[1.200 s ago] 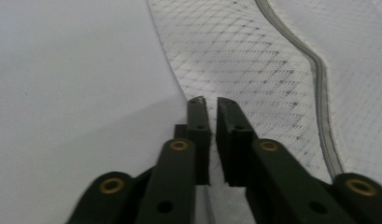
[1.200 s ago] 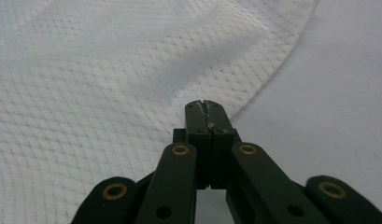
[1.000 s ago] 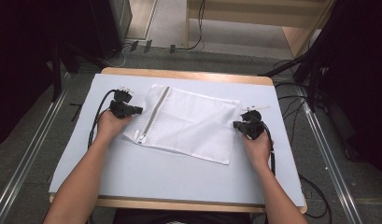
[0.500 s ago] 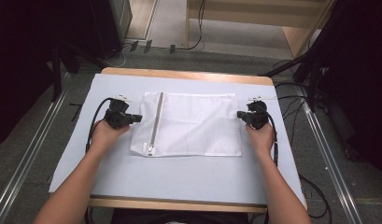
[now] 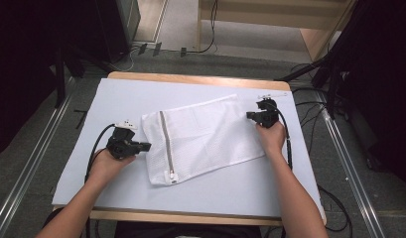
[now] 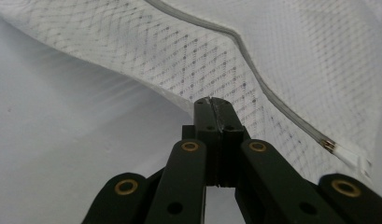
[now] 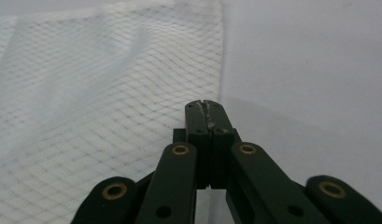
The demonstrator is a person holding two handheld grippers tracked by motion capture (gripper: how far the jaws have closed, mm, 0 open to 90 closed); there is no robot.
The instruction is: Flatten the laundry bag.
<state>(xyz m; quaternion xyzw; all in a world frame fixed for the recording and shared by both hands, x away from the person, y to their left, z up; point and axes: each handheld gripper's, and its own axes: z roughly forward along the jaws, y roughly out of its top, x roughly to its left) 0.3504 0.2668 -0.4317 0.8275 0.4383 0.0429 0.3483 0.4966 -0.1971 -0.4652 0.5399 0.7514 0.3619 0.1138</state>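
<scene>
White mesh bag [image 5: 203, 136] lay near the middle of the table [image 5: 116, 99], skewed: far-right corner toward the table's far right, zipper [image 5: 166, 144] end toward the near left. Zipper ran close along the bag's left edge, its pull [image 5: 169, 175] at the near corner. Bare table surface lay all round, widest on the far left and along the near edge. Left gripper [image 5: 145, 147] sat at the bag's left edge, jaws together, seemingly pinching the mesh edge, forearm entering from the near left. Right gripper [image 5: 250, 115] sat at the far-right corner, jaws together on the mesh edge, forearm stretched from the near right.
</scene>
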